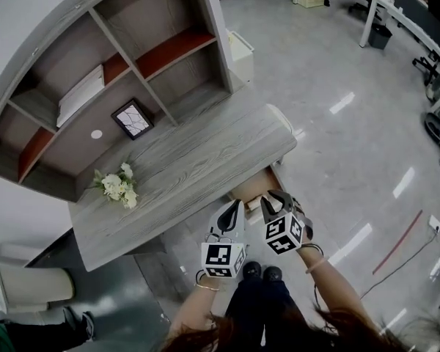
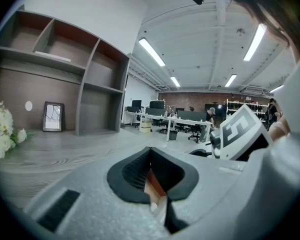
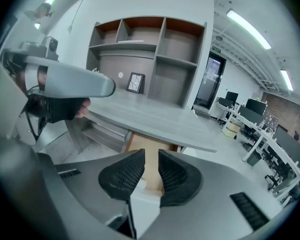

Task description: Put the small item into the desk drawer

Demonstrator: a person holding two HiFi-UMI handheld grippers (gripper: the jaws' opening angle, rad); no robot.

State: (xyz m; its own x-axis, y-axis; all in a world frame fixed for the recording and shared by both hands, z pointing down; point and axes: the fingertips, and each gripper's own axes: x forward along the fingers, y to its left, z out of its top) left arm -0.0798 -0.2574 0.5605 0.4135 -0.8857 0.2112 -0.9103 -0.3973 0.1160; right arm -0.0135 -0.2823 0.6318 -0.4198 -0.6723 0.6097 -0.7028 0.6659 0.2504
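The grey desk (image 1: 183, 174) has its drawer (image 1: 251, 188) pulled out at the front right, with the wooden inside showing. Both grippers hang just in front of it. My right gripper (image 3: 151, 154) points into the drawer (image 3: 137, 140); its jaws stand partly apart with bare wood in the gap, and a white edge (image 3: 142, 204) lies low between them. In the head view it (image 1: 273, 196) reaches the drawer's front. My left gripper (image 2: 150, 151) is shut with nothing in it and sits beside the right one (image 1: 237, 205). I cannot pick out the small item.
White flowers (image 1: 117, 185) and a small picture frame (image 1: 133, 118) stand on the desk under the shelf unit (image 1: 132, 57). The person's shoes (image 1: 261, 273) are just below the grippers. Office desks and chairs (image 1: 396, 13) stand far off across the shiny floor.
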